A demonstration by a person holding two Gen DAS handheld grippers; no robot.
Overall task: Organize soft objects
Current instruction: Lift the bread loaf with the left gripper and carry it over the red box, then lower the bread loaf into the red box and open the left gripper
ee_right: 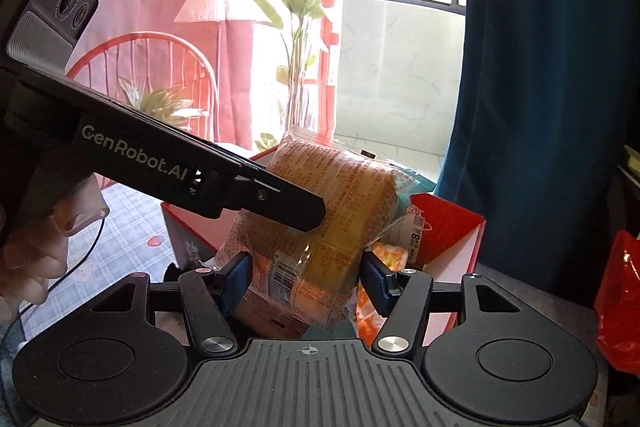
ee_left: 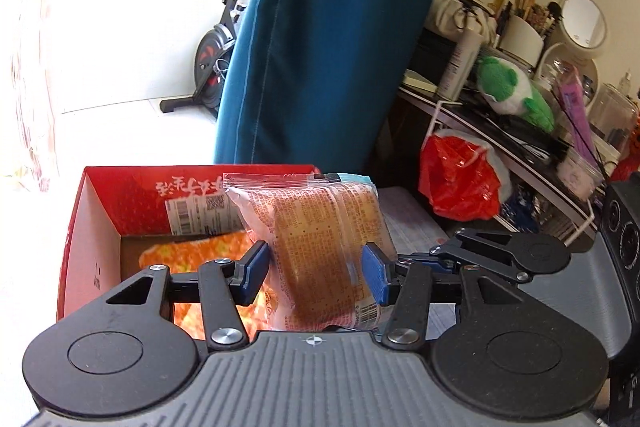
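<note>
A clear-wrapped bread packet (ee_left: 324, 247) stands upright between the blue pads of my left gripper (ee_left: 316, 265), which is shut on it. Below and behind it is an open red box (ee_left: 76, 227) holding an orange packet (ee_left: 188, 253) and a barcode-labelled packet (ee_left: 200, 215). The right gripper's black linkage (ee_left: 500, 253) reaches in from the right. In the right wrist view, my right gripper (ee_right: 306, 269) is shut on the same bread packet (ee_right: 336, 187) above the red box (ee_right: 452, 223). One of the left gripper's fingers (ee_right: 280, 201) lies across the packet's side.
A dark teal curtain (ee_left: 320, 47) hangs behind the box. A red plastic bag (ee_left: 460, 179) hangs off a cluttered shelf holding a green plush (ee_left: 516, 91). An exercise bike (ee_left: 216, 59) stands beyond. A hand (ee_right: 36, 259) holds the left gripper over checked cloth (ee_right: 120, 235).
</note>
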